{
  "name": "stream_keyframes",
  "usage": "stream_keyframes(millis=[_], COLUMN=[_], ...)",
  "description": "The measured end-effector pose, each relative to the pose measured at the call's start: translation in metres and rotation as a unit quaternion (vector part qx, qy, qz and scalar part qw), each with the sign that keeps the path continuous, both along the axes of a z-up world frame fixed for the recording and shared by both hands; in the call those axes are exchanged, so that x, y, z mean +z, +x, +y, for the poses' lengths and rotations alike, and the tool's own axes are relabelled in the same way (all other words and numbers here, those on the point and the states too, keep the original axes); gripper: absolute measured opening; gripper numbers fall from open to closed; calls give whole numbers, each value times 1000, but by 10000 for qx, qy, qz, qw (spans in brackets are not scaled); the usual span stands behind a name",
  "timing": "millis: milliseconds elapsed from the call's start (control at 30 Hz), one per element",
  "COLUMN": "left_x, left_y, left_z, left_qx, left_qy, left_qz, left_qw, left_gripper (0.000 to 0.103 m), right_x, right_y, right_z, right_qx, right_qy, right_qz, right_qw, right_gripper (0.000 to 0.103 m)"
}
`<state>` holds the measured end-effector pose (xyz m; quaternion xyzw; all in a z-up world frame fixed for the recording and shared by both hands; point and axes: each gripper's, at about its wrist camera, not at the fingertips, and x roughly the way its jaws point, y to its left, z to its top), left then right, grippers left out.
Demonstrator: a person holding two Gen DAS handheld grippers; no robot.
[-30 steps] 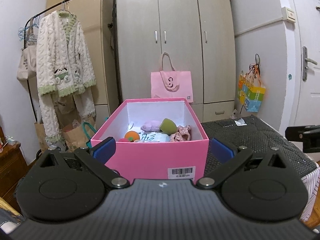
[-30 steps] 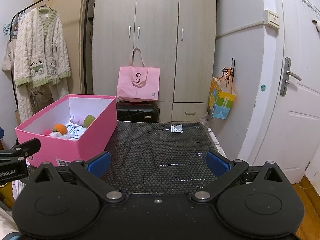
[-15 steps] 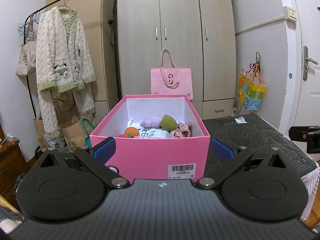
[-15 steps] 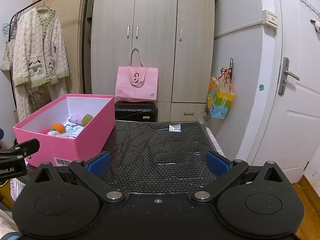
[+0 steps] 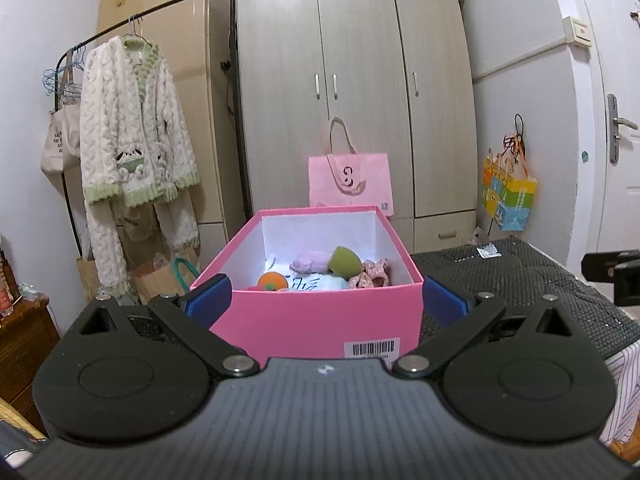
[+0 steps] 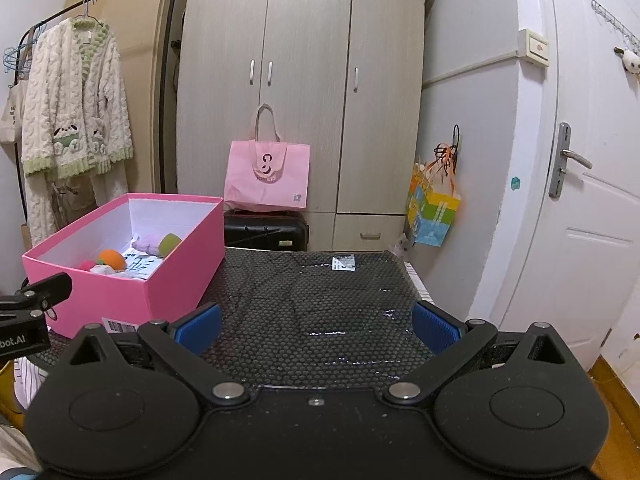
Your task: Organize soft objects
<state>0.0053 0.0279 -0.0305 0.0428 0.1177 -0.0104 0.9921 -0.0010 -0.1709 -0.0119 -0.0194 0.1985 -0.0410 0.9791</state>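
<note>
A pink box (image 5: 320, 320) stands on the black honeycomb mat (image 6: 320, 320), holding several soft toys: an orange ball (image 5: 272, 281), a green one (image 5: 343, 261), a pale purple plush (image 5: 310, 261) and a pink patterned piece (image 5: 370, 274). The same box (image 6: 168, 280) sits at the left in the right wrist view. My left gripper (image 5: 326, 300) is open in front of the box's near wall, empty. My right gripper (image 6: 318, 322) is open over bare mat, empty.
A wardrobe (image 5: 352, 92) with a pink tote bag (image 5: 350, 180) stands behind. A black suitcase (image 6: 266, 232) sits below the bag. A clothes rack with a fluffy cardigan (image 5: 134, 152) is at the left, a white door (image 6: 584, 200) at the right.
Both grippers have drawn back slightly and lifted a little, so the box looks a bit smaller and lower. Nothing was grasped or released.
</note>
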Motion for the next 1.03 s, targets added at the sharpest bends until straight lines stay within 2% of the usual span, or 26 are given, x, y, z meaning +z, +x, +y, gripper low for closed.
stream_keyframes(millis=[300, 533, 1033], left_x=[0, -2, -1], left_y=[0, 2, 0], left_z=[-1, 1, 3], left_qx=[1, -41, 91], left_qy=[37, -73, -109], left_qz=[51, 178, 91], left_qw=[10000, 9998, 9999], left_gripper=[103, 103, 103], right_x=[0, 0, 0], right_y=[0, 0, 2], right_z=[-1, -1, 1], right_qx=[-14, -12, -12], right_qy=[-20, -33, -87], right_qz=[-2, 17, 42], right_qw=[10000, 10000, 10000], right_gripper=[103, 103, 103])
